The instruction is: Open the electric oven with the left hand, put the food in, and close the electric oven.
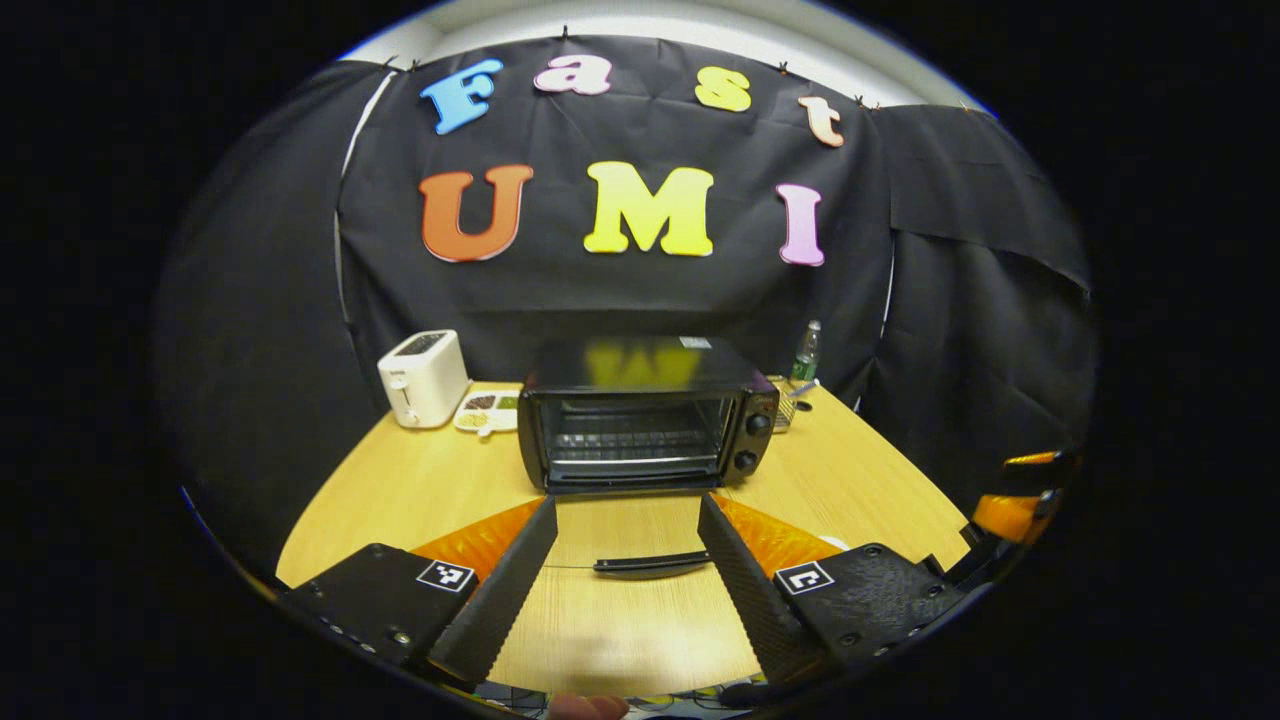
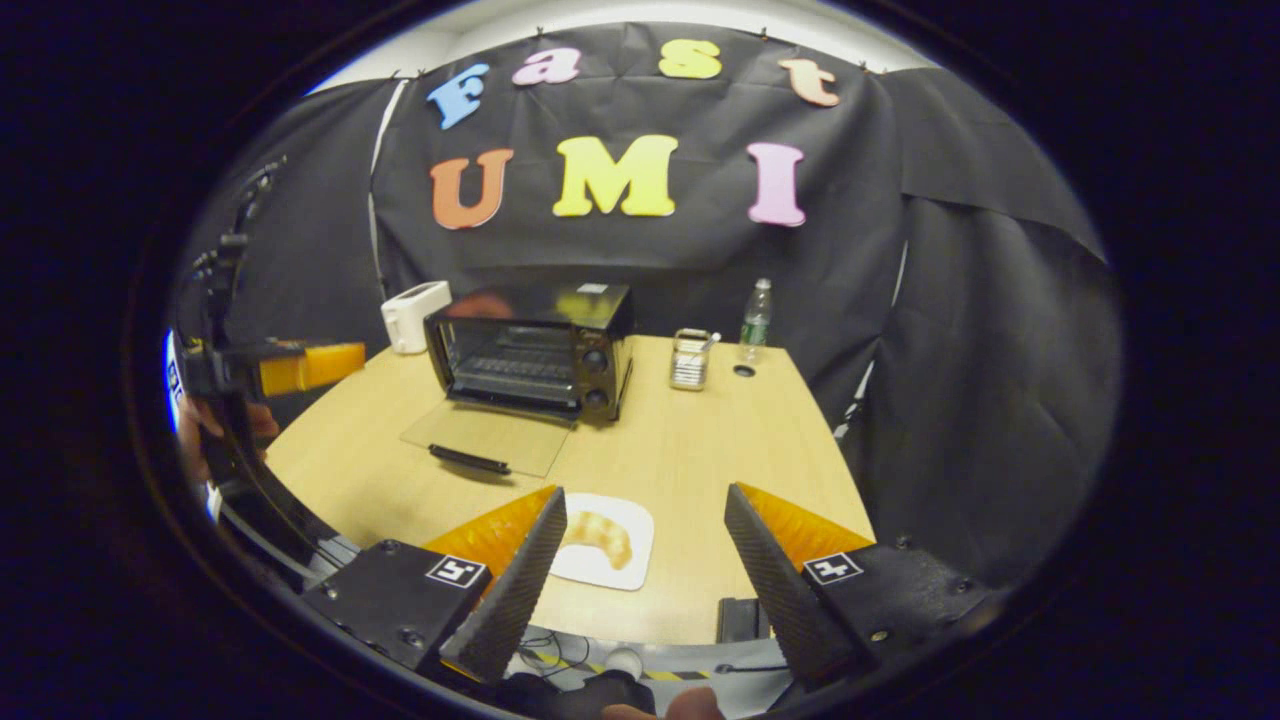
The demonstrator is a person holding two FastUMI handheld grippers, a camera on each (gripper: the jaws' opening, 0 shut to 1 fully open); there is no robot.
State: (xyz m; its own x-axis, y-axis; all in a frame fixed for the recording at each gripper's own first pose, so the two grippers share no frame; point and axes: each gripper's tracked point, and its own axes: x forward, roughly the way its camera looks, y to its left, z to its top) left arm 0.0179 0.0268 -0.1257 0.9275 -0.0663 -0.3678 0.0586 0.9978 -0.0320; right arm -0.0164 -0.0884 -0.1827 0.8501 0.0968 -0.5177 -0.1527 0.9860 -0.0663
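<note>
Both grippers stand with fingers spread wide and nothing between them: the left gripper [image 1: 627, 560] hangs low over the wooden table [image 1: 420, 480], facing the black toaster oven [image 1: 645, 415], and the right gripper [image 2: 645, 560] hovers above a white square plate [image 2: 608, 541] near the table's front edge, on which a pale croissant-like pastry [image 2: 600, 535] lies. The oven's glass door [image 2: 490, 437] is already folded down flat on the table, its dark handle [image 1: 650, 565] lying between the left gripper's fingers but untouched by them, and the wire rack [image 1: 630, 440] inside is bare. The main risk, as I judge it, is the soft pastry: pinched too hard it would crush or tear, too lightly it could slip on the way across. The lowered door juts toward the plate, so a low carry could snag it, and the left gripper parked over the handle might cross the right one's path. A white toaster [image 1: 424, 378], a divided snack tray [image 1: 487, 410], a bottle [image 2: 756, 315] and a small metal holder [image 2: 689, 358] stand well clear. No brand or label on the oven or bottle is legible.
</note>
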